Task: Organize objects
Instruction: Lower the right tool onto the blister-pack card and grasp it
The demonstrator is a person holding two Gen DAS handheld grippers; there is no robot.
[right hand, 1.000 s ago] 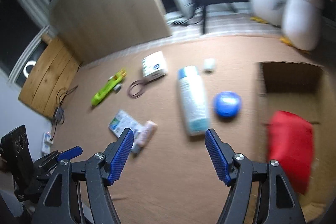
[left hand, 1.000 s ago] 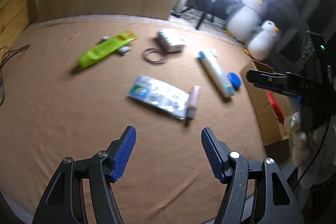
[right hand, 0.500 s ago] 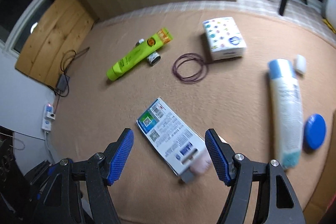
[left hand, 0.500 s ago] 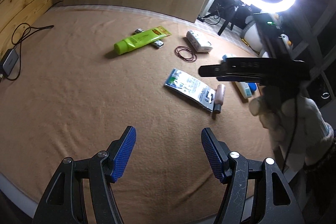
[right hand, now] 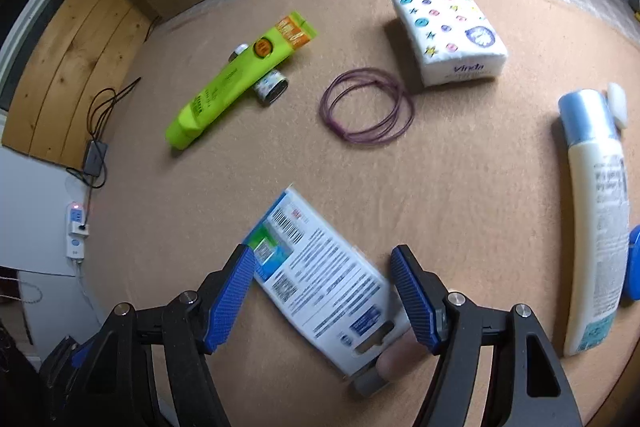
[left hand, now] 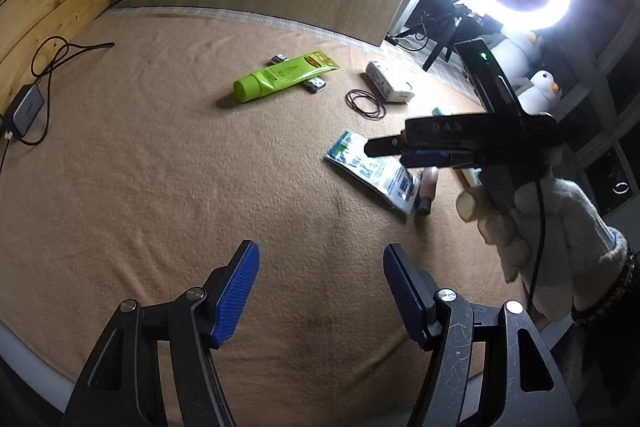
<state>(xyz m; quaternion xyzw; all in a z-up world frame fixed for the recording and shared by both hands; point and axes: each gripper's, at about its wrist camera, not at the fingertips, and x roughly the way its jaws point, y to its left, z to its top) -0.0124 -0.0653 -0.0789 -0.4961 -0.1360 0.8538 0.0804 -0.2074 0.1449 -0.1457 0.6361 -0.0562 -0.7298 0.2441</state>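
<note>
Over a tan blanket strewn with toiletries, the right gripper (right hand: 322, 293) hangs half-open and empty above a flat printed packet (right hand: 320, 279), seemingly lining up a pickup that needs lowering and closing.

Left gripper (left hand: 320, 291) fingers apart, right gripper (right hand: 323, 301) fingers apart, gloved hand (left hand: 536, 227)
</note>
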